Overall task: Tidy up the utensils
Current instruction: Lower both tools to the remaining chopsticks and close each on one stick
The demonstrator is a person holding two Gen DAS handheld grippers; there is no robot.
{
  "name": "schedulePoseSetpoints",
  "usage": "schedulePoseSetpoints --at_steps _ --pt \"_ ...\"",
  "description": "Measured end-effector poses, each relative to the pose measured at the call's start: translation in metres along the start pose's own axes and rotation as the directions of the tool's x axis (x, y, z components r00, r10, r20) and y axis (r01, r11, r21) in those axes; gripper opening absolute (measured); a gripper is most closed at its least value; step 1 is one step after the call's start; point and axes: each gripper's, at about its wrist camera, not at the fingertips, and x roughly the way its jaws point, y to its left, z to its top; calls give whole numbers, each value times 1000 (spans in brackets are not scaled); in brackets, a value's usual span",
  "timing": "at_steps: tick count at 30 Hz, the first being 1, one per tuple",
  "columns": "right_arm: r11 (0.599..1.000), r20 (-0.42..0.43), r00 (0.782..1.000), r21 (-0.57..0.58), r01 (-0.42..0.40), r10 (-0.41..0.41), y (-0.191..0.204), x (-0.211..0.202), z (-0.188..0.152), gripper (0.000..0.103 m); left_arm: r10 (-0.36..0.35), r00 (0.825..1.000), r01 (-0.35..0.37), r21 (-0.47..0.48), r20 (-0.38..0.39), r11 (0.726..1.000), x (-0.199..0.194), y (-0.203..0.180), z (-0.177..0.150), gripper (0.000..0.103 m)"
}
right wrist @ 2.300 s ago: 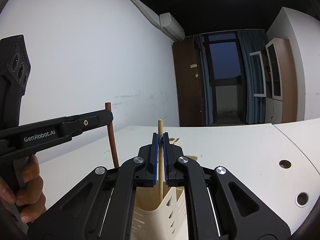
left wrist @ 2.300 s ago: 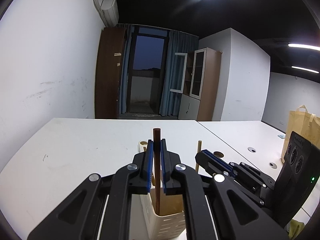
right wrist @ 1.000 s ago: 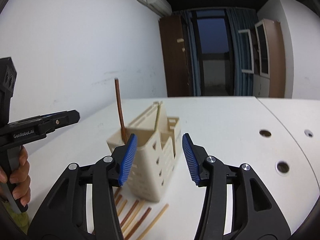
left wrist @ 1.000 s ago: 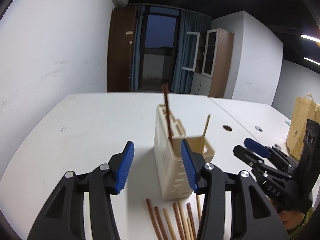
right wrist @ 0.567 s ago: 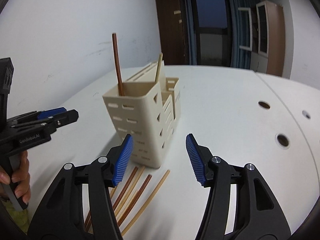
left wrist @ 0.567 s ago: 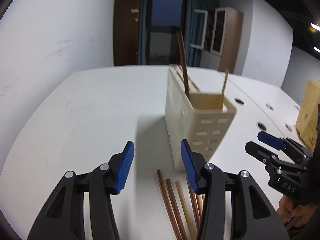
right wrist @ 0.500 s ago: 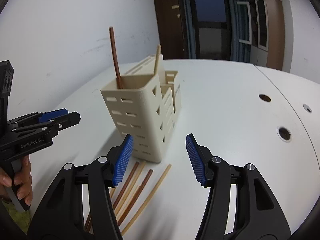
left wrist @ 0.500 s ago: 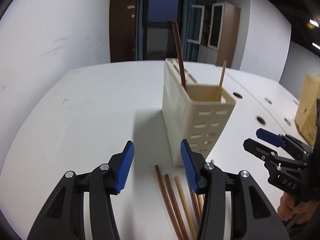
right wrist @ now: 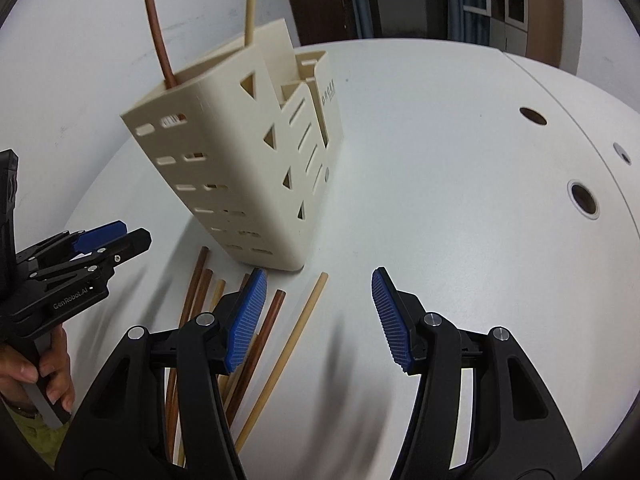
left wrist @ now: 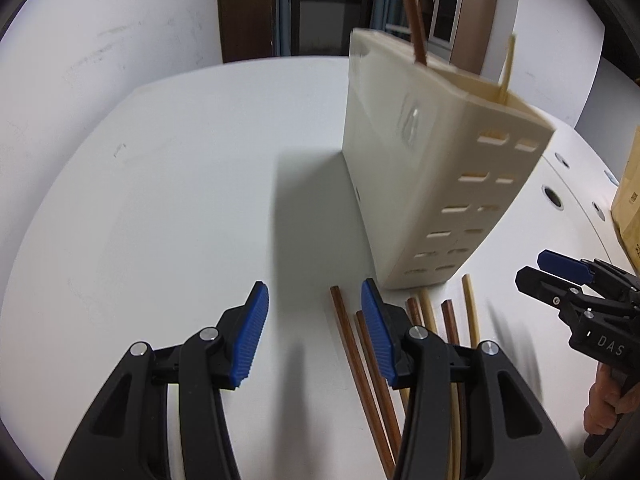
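Left wrist view: the task looks barely begun. Two chopsticks stand in the cream holder point(left wrist: 432, 168), a dark brown stick point(left wrist: 412, 20) at 12 o'clock and a pale stick point(left wrist: 506, 68) at 1 o'clock; the loose chopsticks point(left wrist: 360, 360) lie in a fan on the white bench point(left wrist: 160, 220) at 5 o'clock, just in front of the holder's base. The left claw point(left wrist: 314, 334) is released, jaws spread and empty, low over the bench beside the leftmost brown stick. The holder is matte moulded plastic, tapering downward, with slotted vents on its near face. The sticks are thin round rods, smooth, some reddish brown, some bamboo-coloured. The right claw point(left wrist: 560, 276) shows at 3 o'clock.

Right wrist view: the right claw point(right wrist: 316, 316) is released too, holding nothing, jaws wide over the bench at 6 o'clock. The holder sits at 11 o'clock, showing stepped compartments with triangular and slit cut-outs. The loose sticks lie at 7 o'clock, partly under the claw's left finger; at least six remain to be collected, count unsure.
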Motion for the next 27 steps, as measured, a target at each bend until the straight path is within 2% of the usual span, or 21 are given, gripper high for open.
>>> schedulePoseSetpoints --at_steps 12,23,27 --pt "999 -93 995 3 46 -46 -3 37 4 53 -30 995 29 -12 -98 1000 34 5 3 48" --pt "998 -138 989 -2 60 -59 2 60 2 50 -47 988 44 -20 -145 999 60 4 6 48" --pt "996 -135 987 -23 81 -83 6 63 -1 47 -53 986 50 -24 -156 998 66 3 9 43"
